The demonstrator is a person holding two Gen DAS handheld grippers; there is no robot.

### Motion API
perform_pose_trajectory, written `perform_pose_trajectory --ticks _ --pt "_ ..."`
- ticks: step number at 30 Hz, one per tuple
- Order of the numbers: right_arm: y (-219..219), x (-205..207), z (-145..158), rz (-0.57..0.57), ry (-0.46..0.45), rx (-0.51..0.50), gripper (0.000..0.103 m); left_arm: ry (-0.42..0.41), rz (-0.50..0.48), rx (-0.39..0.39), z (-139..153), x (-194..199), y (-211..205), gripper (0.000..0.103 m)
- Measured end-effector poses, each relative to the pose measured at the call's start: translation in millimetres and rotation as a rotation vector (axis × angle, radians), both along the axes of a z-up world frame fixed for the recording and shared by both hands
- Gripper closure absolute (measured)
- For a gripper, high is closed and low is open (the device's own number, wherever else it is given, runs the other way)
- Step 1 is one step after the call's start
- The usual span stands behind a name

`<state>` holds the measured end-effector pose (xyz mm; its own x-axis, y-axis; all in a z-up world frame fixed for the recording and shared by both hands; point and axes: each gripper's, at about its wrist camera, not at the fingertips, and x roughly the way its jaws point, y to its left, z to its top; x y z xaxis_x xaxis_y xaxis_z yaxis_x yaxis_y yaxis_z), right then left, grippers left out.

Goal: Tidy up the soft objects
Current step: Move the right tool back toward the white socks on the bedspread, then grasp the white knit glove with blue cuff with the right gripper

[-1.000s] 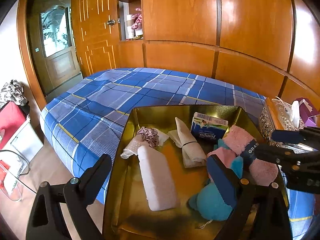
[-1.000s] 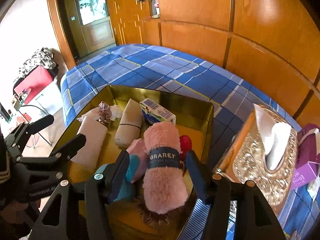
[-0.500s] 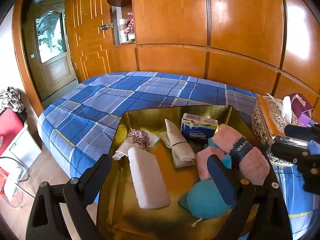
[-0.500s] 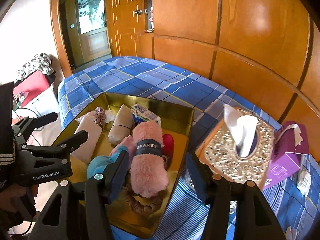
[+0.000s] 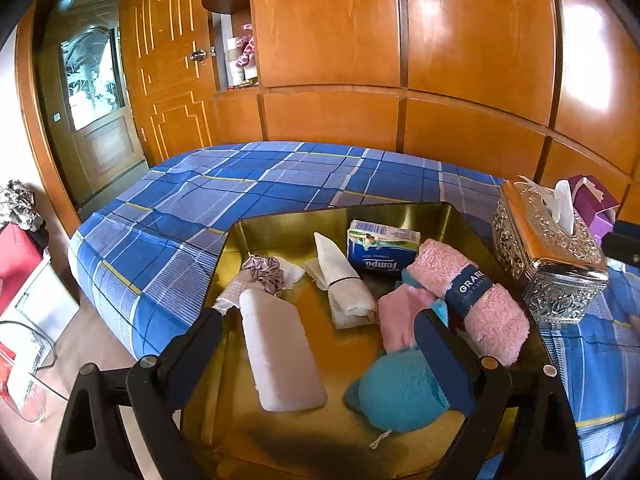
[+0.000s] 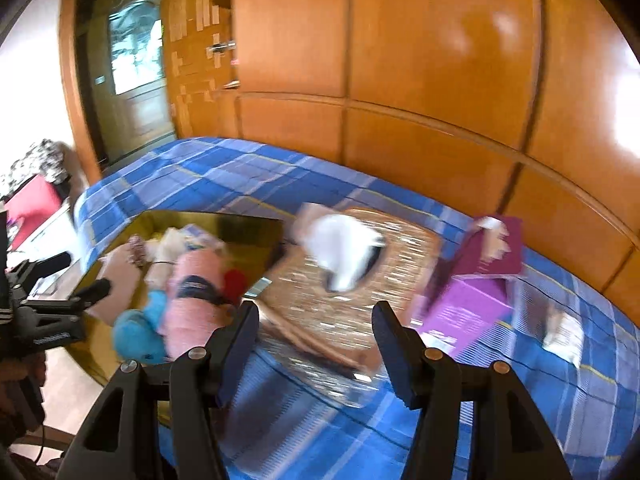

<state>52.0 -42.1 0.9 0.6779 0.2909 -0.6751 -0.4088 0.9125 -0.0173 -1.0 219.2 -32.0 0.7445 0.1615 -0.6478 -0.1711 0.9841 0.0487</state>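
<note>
A gold tray (image 5: pixel 340 210) on the blue plaid bed holds soft things. Among them are a white pad (image 5: pixel 280 356), a scrunchie (image 5: pixel 266 270), a rolled cream cloth (image 5: pixel 344 288), a tissue pack (image 5: pixel 380 248), a pink rolled towel (image 5: pixel 496 320) and a teal plush (image 5: pixel 396 396). My left gripper (image 5: pixel 320 352) hovers open above the tray's near part, holding nothing. My right gripper (image 6: pixel 314 332) is open and empty, right of the tray (image 6: pixel 224 220) and over a silver tissue box (image 6: pixel 400 248). The right wrist view is blurred; the pink towel (image 6: pixel 192 268) and plush (image 6: pixel 136 332) lie at its left.
The silver tissue box (image 5: pixel 548 264) stands just right of the tray, with a purple box (image 6: pixel 468 308) beyond it. The bed (image 5: pixel 240 188) stretches back to a wooden panelled wall. Left of the bed lie floor, a red bag and a door.
My right gripper has swung right, from over the pink towel in the tray to over the silver tissue box. The left gripper has stayed over the tray.
</note>
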Motion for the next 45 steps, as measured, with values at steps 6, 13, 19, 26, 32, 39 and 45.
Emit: perform_pose_trajectory --ticks 6,13,19,26,32,39,45 --pt "-59.5 9.2 -1.0 -0.137 0.017 -0.013 0.044 -0.002 -0.021 0.001 1.1 -0.9 -5.3 0.006" --pt "-147.2 20.4 -6.3 -0.301 0.120 -0.001 0.044 0.003 -0.051 -0.009 0.2 -1.0 -11.9 0.006" --pt "-234.7 19.8 -10.7 -0.442 0.242 0.045 0.038 0.000 -0.079 -0.025 3.2 -1.4 -17.5 0.006" --pt "-287.7 20.5 -42.5 -0.486 0.436 -0.046 0.037 -0.033 -0.171 -0.060 17.8 -6.7 -37.9 0.006" --pt "-284.1 27.1 -104.4 -0.448 0.692 -0.243 0.037 -0.063 -0.369 -0.067 35.9 -15.3 -79.3 0.006" --pt "-275.4 27.7 -108.4 -0.419 0.663 -0.296 0.075 -0.057 -0.584 -0.041 46.3 -24.0 -127.8 0.006" --pt "-296.8 35.8 -90.6 -0.605 0.534 -0.178 0.075 -0.044 -0.680 0.010 50.0 -22.5 -171.1 0.006"
